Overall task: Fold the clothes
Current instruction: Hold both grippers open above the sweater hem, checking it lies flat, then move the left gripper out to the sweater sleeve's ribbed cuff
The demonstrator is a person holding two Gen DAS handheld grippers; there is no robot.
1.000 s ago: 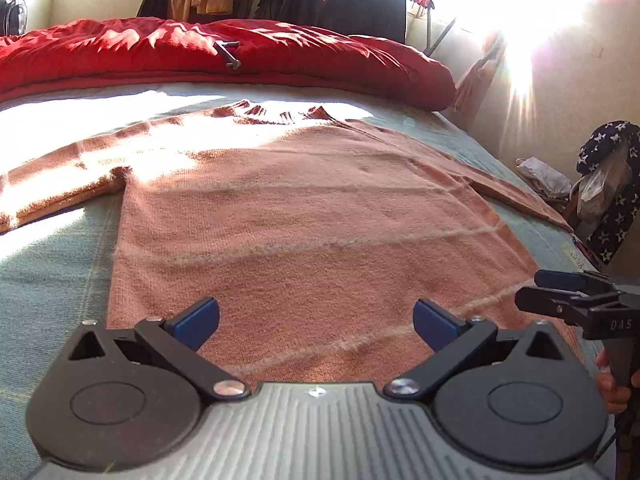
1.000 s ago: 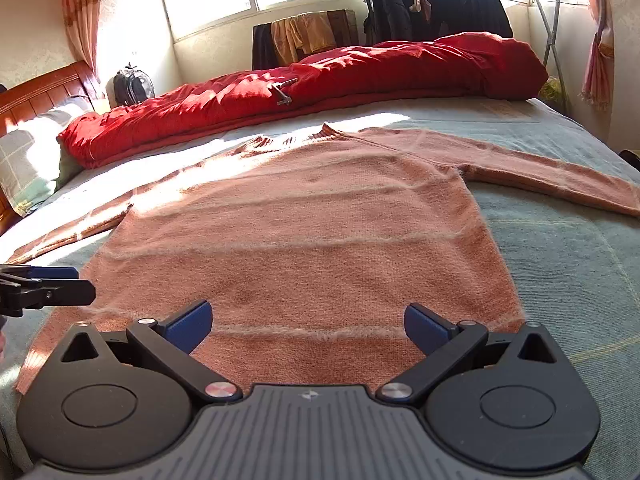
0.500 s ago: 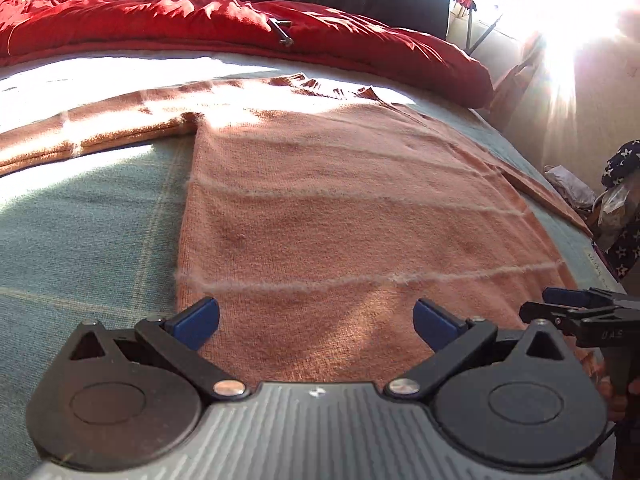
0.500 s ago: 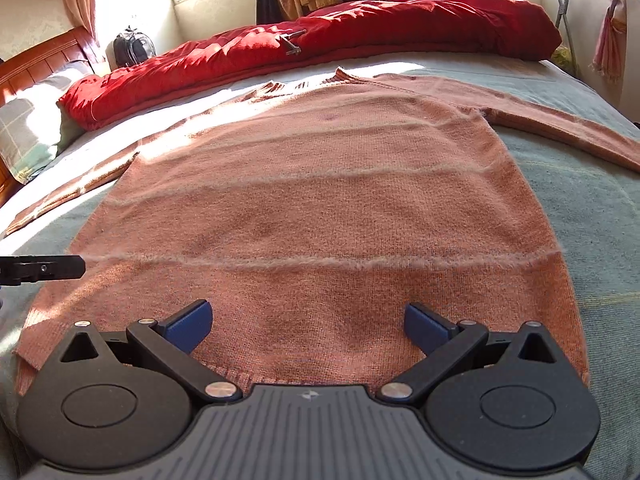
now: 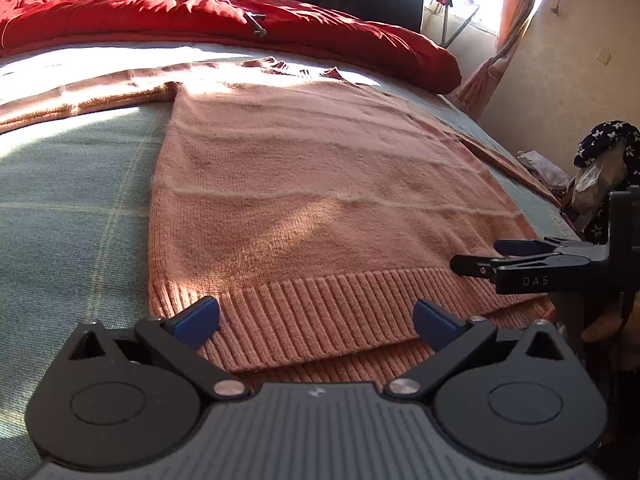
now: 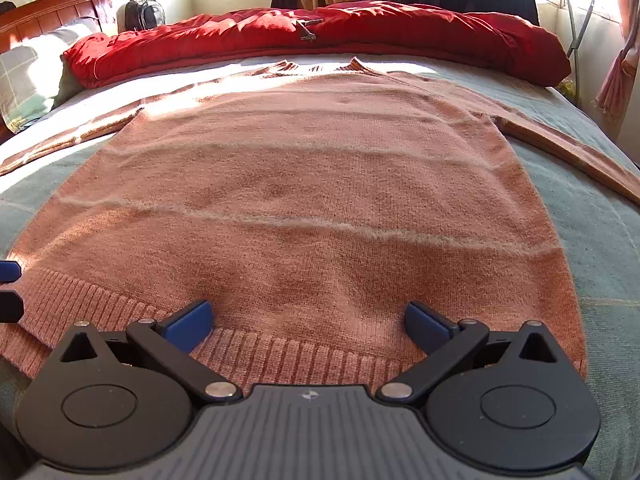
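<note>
- Currently, left wrist view: my left gripper [image 5: 316, 320] has its jaws spread wide and holds nothing. It sits low at the near edge of the bed [image 5: 68, 216], over the ribbed hem of the sweater [image 5: 312, 184].
- The hem runs between the two blue fingertips [image 5: 198, 316], near the sweater's left corner. I cannot tell if the pads touch the knit.
- Risk here, as I judge it: the hem shows two layers, the upper one set back from the lower. A shallow close could catch only the top layer, and the front would lift away from the back.
- The right gripper [image 5: 476, 266] shows side-on at the right, over the hem's other end.
- Right wrist view: my right gripper [image 6: 308, 322] is also wide open and empty, with the hem band crossing between its fingertips [image 6: 188, 320], toward the near right corner of the sweater [image 6: 320, 184].
- The sweater lies flat, face up, collar toward the red duvet [image 6: 320, 36] at the far edge, sleeves spread toward both side edges.
- Risk here: the two grippers are not evenly placed along the hem. If I lift unevenly, the fold will skew and the loose sleeves will drag or bunch. The knit is soft and stretchy, so a hard pull would distort the hem.
</note>
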